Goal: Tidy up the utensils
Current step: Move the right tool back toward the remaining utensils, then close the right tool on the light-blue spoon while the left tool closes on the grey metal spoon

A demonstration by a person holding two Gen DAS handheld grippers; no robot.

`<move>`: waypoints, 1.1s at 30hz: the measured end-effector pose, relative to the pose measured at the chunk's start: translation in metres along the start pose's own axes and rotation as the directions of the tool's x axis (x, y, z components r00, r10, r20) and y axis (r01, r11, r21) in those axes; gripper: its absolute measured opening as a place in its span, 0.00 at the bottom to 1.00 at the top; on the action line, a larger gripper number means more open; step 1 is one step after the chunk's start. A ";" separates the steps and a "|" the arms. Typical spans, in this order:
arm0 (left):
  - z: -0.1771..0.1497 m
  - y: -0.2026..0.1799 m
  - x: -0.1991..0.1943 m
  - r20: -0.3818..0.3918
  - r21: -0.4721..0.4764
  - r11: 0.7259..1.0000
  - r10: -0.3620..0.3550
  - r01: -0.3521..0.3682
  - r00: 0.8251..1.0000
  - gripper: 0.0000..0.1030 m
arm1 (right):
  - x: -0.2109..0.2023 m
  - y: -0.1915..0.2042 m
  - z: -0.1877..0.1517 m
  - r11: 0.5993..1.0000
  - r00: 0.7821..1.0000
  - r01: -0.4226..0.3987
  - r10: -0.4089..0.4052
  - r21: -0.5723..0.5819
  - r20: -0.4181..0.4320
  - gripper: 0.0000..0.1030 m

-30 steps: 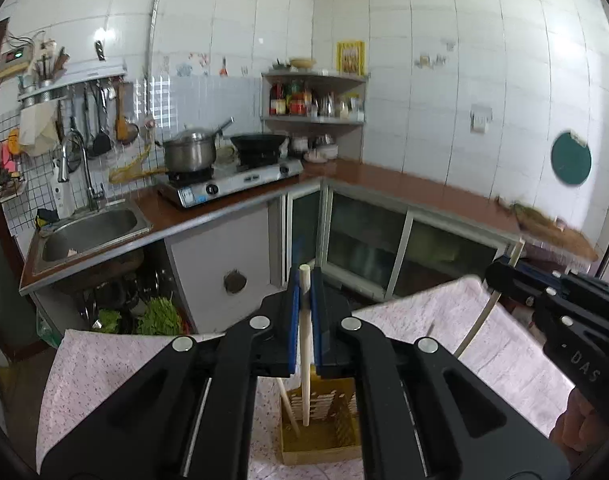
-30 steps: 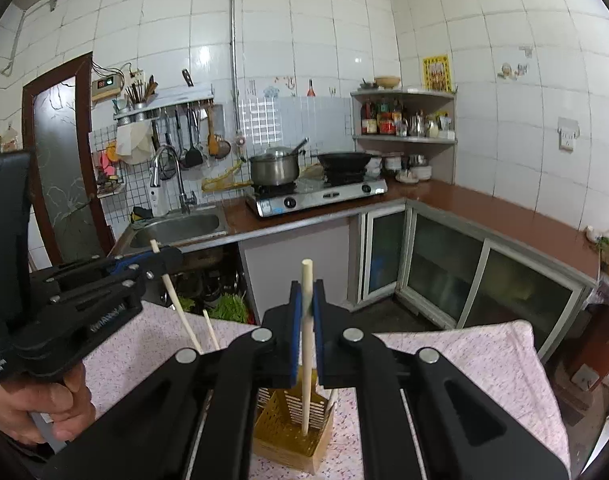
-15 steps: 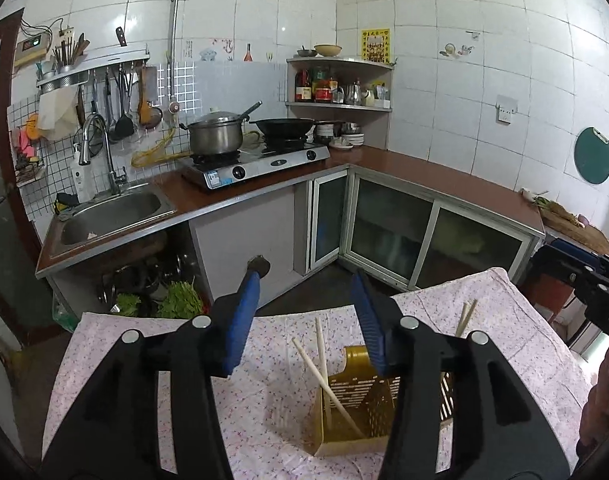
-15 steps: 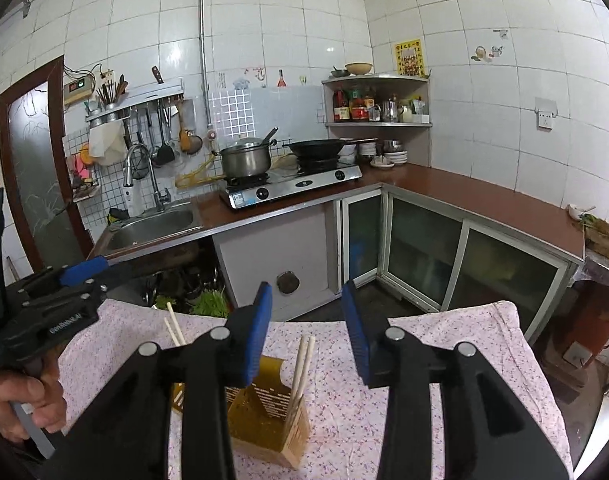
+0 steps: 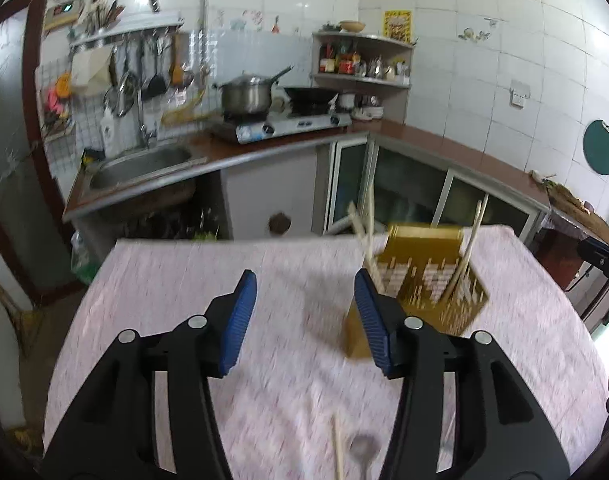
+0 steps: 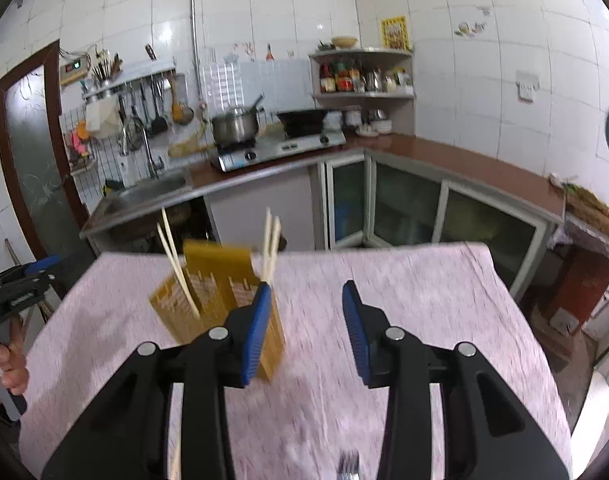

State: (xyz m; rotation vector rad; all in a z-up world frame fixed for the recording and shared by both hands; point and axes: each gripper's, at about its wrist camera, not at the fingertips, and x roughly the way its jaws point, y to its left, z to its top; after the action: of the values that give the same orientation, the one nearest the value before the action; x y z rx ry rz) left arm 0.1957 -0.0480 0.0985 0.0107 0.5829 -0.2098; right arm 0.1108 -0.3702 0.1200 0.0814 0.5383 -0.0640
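A yellow slotted utensil holder stands on the pink tablecloth, with pale chopsticks leaning in it. My left gripper hangs over the cloth just left of the holder; its jaws are opening with nothing between them. In the right wrist view the holder sits left of my right gripper, which is open and empty above the cloth. A loose chopstick and a spoon lie on the cloth below the left gripper. A fork lies below the right one.
Beyond the table's far edge runs an L-shaped kitchen counter with a sink, a stove and a pot. The other gripper shows at the right edge, and a hand at the left edge.
Both grippers were shut on upright chopsticks over the holder; they let go, opened, and dropped lower and to each side of it. The chopsticks now lean in the holder.
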 end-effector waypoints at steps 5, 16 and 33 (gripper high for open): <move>-0.054 0.010 -0.010 -0.059 -0.006 1.000 0.009 -0.010 0.998 0.49 | -0.002 -0.002 -0.051 1.000 0.997 0.001 -0.003 -0.023 -0.079 0.36; -0.177 0.005 -0.013 -0.200 -0.051 0.998 -0.039 0.030 0.979 0.52 | -0.009 -0.007 -0.161 1.000 0.973 -0.017 0.021 0.022 -0.229 0.36; -0.197 -0.021 0.007 -0.283 -0.035 0.997 -0.082 0.075 0.956 0.52 | 0.026 0.055 -0.196 0.990 0.926 -0.115 0.076 -0.084 -0.369 0.36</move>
State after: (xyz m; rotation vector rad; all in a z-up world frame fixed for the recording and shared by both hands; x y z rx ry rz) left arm 0.0901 -0.0560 -0.0691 -0.0056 0.8737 -0.2814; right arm 0.0382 -0.2980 -0.0579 0.0168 0.9093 0.0774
